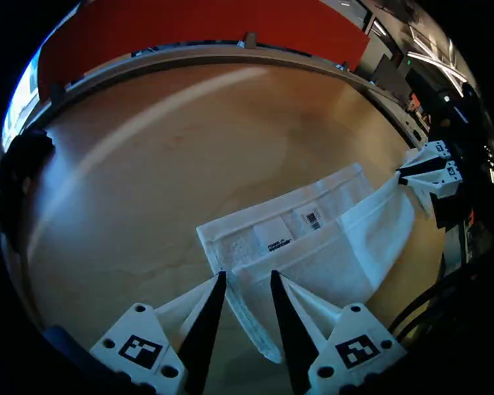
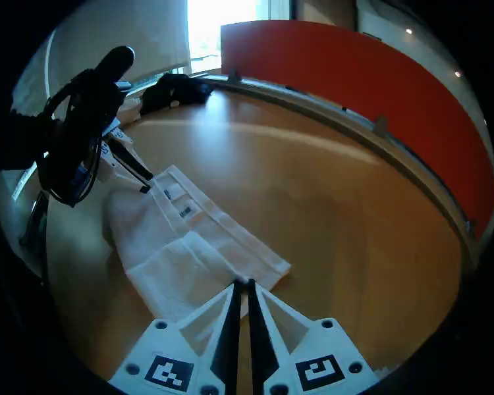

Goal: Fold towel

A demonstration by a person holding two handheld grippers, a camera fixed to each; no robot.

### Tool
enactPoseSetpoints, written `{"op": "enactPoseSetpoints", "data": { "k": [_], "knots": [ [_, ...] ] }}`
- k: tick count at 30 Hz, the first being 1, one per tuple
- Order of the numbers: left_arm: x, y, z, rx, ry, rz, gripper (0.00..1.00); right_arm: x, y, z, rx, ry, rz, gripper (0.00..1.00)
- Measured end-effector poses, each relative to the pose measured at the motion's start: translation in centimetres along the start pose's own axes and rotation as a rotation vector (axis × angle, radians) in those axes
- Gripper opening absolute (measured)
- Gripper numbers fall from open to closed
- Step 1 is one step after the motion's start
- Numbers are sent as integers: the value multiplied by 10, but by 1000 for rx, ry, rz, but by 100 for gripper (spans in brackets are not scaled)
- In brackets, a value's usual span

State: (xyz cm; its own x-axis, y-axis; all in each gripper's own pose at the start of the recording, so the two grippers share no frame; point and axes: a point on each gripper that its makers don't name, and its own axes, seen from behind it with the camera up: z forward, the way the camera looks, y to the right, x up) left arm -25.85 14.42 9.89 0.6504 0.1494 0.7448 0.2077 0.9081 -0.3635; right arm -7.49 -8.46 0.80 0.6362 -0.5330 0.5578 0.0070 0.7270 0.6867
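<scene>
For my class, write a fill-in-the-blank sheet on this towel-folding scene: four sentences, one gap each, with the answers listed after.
1. The towel being folded is ___ in colour.
2. It lies on a table whose top is made of ___.
3. The upright panel along the table's far edge is ___ in colour.
4. The left claw and the right claw are both shut on the ___.

Missing words: white; wood; red; towel.
</scene>
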Motion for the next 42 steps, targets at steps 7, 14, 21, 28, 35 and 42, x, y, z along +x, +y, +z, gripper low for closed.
{"op": "enactPoseSetpoints", "data": {
  "k": [7, 14, 21, 28, 35, 42],
  "knots": [
    [3, 4, 4, -19, 1, -18, 48, 1, 1, 2, 2, 2, 0, 7],
    [4, -1, 5, -10, 1, -25, 35, -1, 2, 3, 5, 3, 2, 7],
    [1, -8, 6, 22, 1, -12, 17, -1, 1, 2, 7, 6, 3, 7],
    [0, -5, 5, 24, 7, 12, 16, -1, 2, 1, 10, 11, 5, 7],
    [1, -3, 3, 19, 20, -13, 15, -1, 1, -1, 14, 18, 6, 7],
    [7, 1, -5, 4, 38, -31, 14, 2, 3, -2, 14, 24, 4, 7]
  ]
}}
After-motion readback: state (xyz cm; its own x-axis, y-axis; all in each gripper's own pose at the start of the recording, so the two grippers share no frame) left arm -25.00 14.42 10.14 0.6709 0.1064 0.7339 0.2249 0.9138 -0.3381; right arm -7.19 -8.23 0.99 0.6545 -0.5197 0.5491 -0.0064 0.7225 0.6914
